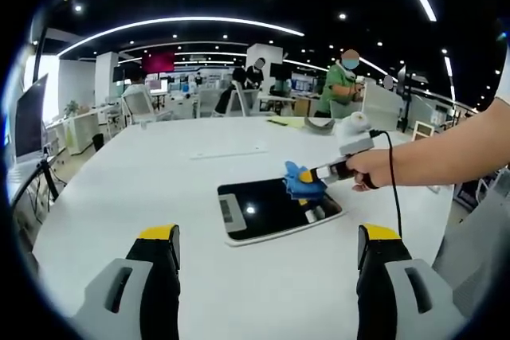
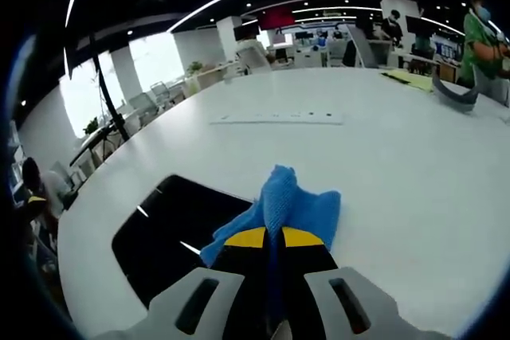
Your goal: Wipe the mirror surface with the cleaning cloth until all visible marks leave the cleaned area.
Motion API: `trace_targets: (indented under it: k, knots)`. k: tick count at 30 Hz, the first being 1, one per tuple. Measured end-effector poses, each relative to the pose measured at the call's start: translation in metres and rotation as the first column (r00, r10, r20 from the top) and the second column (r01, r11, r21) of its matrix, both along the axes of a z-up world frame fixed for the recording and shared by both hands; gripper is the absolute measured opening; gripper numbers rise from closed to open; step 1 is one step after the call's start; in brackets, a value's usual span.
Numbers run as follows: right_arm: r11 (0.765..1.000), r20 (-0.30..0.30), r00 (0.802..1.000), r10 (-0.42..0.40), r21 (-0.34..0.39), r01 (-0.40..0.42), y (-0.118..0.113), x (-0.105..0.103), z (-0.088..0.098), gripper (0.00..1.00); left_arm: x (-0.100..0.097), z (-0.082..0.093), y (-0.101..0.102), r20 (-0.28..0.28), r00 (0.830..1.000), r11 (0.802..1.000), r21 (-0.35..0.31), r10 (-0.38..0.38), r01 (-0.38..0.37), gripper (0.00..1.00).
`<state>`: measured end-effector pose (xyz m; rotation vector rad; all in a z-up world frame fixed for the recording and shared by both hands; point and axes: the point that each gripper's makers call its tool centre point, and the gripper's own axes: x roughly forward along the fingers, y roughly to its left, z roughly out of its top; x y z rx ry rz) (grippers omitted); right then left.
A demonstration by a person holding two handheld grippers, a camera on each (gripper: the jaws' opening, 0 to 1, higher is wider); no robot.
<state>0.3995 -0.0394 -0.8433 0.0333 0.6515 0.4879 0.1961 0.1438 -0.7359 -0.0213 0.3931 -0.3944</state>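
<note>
Left gripper view: left gripper (image 1: 267, 248) with yellow-tipped jaws spread wide, empty, above the white table (image 1: 143, 189). Flat dark rectangular mirror (image 1: 267, 211) lies on it. Right gripper (image 1: 312, 176), held by a hand (image 1: 373, 170), presses the crumpled blue cleaning cloth (image 1: 301, 183) on the mirror's far edge. Right gripper view: jaws clamped on cloth.

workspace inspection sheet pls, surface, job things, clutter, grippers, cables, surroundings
Surface: white table, broad and mostly bare.
Job's things: dark mirror lying flat; blue cloth on its edge.
Clutter: grey curved object and yellow sheet at the far side.
Grippers: right gripper shut on the cloth; left gripper open, short of the mirror.
Cables: black cable behind the hand.
Surroundings: open office, desks, people.
</note>
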Motion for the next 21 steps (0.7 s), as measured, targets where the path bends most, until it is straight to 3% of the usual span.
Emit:
trace_targets:
  k: [21]
  knots:
    - [1.0, -0.009, 1.0, 0.024, -0.018, -0.024, -0.0056, -0.0063, -0.0029, 0.01, -0.0015, 0.0044, -0.0033, 0.011, 1.0, 1.0, 0.0, -0.01, 0.01, 0.93]
